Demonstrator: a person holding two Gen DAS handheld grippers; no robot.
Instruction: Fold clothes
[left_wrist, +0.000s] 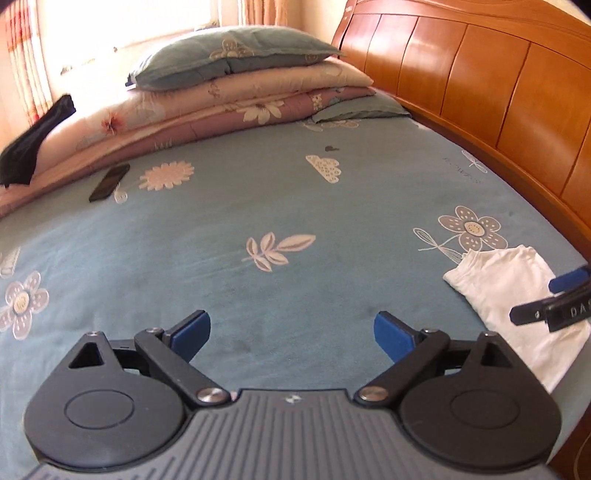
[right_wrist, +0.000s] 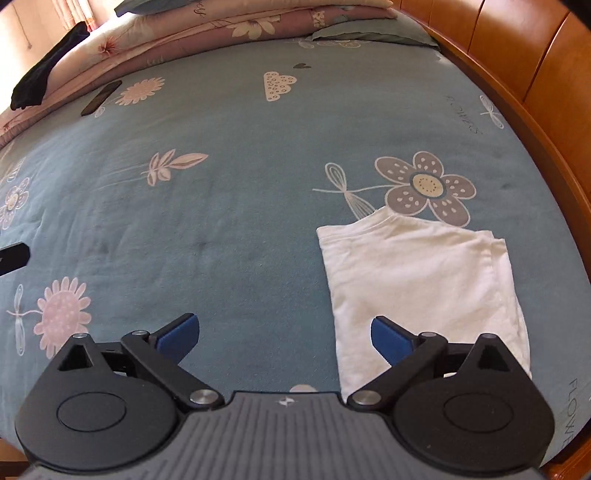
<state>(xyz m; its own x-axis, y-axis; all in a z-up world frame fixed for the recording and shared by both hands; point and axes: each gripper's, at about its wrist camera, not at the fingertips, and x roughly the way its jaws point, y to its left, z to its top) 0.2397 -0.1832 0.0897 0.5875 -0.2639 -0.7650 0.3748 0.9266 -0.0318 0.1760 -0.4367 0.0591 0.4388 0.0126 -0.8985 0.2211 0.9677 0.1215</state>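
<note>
A white garment (right_wrist: 424, 288) lies folded into a narrow rectangle on the blue flowered bedsheet (right_wrist: 229, 192), at the right near the wooden headboard. My right gripper (right_wrist: 282, 338) hangs above the sheet just left of the garment, open, nothing between its blue pads; its right finger overlaps the cloth's lower left corner in the picture. My left gripper (left_wrist: 291, 336) is open too, over bare sheet (left_wrist: 258, 192). In the left wrist view the white garment (left_wrist: 506, 288) sits at the right edge with the right gripper's fingertips (left_wrist: 569, 280) over it.
A stack of folded quilts and pillows (left_wrist: 229, 88) fills the far side of the bed. A black phone (left_wrist: 109, 182) lies on the sheet near it, and a dark cloth (left_wrist: 33, 144) drapes over the quilt's left end. The wooden headboard (left_wrist: 498, 85) runs along the right.
</note>
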